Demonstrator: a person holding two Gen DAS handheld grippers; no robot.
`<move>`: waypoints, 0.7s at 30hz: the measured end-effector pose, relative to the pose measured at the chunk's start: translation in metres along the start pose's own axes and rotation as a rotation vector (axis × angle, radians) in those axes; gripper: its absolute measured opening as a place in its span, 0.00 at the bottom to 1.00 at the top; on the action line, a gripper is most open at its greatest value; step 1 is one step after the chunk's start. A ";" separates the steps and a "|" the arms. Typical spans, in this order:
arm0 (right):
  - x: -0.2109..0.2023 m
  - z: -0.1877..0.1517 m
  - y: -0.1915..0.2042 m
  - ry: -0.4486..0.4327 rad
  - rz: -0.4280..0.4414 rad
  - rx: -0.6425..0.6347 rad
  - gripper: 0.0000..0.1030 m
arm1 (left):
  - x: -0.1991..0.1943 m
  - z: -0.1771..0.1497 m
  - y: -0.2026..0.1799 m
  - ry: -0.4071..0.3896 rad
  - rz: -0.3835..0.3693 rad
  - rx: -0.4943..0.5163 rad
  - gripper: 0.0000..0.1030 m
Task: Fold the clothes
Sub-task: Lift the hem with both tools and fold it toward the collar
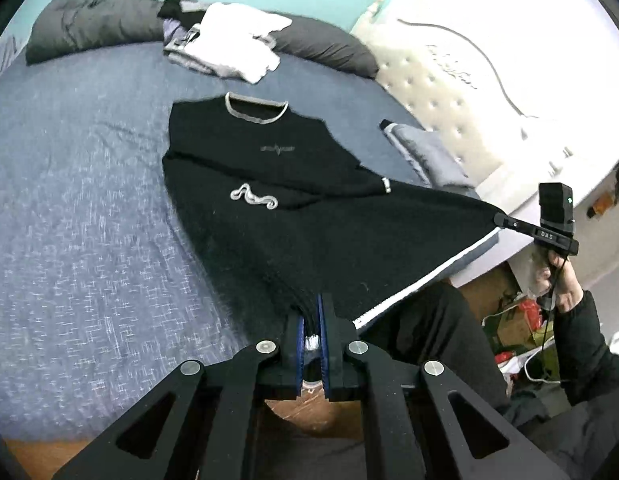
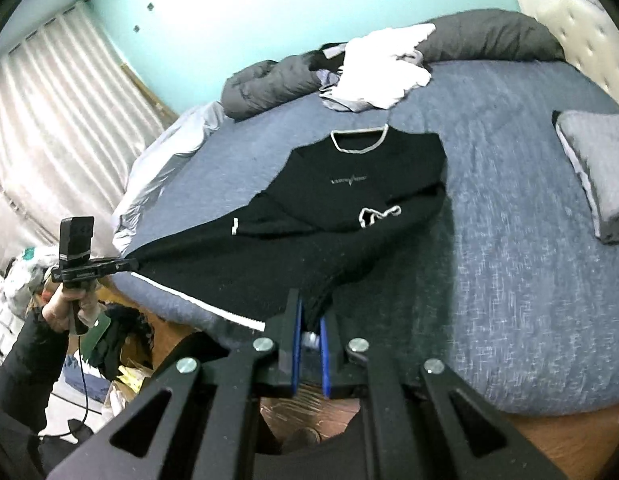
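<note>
Two grippers are clamped on the hem of one black sweatshirt (image 1: 269, 160), each at an opposite bottom corner. Seen from its own camera, the left gripper (image 1: 312, 320) has its blue-lined jaws drawn tight on a bunched fold of dark fabric with a sliver of white trim caught between them. The right gripper (image 2: 309, 320) shows the same condition in its own view: jaws pressed together on gathered black cloth. From the left camera the right gripper appears off to the side past the edge of the bed, held by the person's hand (image 1: 557, 280) in a dark sleeve, its tip pinching the hem's far corner. The hem is stretched taut between the two tools and raised off the mattress, with a white edge stripe (image 1: 429, 276) running along it. Beyond the lifted hem, the upper body of the garment lies flat on the blue-grey bedspread (image 1: 89, 200), grey-trimmed collar (image 1: 256, 110) pointing toward the far side, sleeves folded inward across the chest. A small grey cord or trim piece (image 1: 253, 197) rests on the front; motion blur prevents telling which. Farther off sit a loose pile of white and grey clothing (image 1: 237, 44), dark grey pillows (image 1: 325, 44), and a folded grey item (image 1: 425, 152) near the tufted headboard (image 1: 441, 100).
</note>
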State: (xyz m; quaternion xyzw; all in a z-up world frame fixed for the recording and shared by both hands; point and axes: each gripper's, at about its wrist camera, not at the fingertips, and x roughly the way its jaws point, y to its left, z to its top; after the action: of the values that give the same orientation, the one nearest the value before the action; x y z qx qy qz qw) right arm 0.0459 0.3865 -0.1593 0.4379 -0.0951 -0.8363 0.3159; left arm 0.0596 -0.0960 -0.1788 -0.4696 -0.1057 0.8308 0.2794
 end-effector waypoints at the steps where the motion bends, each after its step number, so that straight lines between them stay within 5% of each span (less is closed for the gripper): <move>1: -0.004 -0.003 0.003 0.000 0.001 -0.007 0.07 | -0.004 -0.003 -0.003 -0.005 -0.001 0.002 0.06; 10: -0.005 -0.009 -0.002 0.042 -0.021 -0.014 0.07 | -0.008 -0.006 -0.016 0.006 -0.022 0.028 0.06; 21: 0.036 0.052 -0.032 0.056 -0.052 0.051 0.07 | 0.026 0.064 0.020 0.009 -0.022 -0.026 0.06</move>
State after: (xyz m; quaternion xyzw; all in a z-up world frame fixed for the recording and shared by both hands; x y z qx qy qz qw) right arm -0.0245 0.3833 -0.1662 0.4714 -0.0961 -0.8290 0.2852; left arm -0.0116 -0.0922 -0.1722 -0.4759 -0.1204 0.8241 0.2827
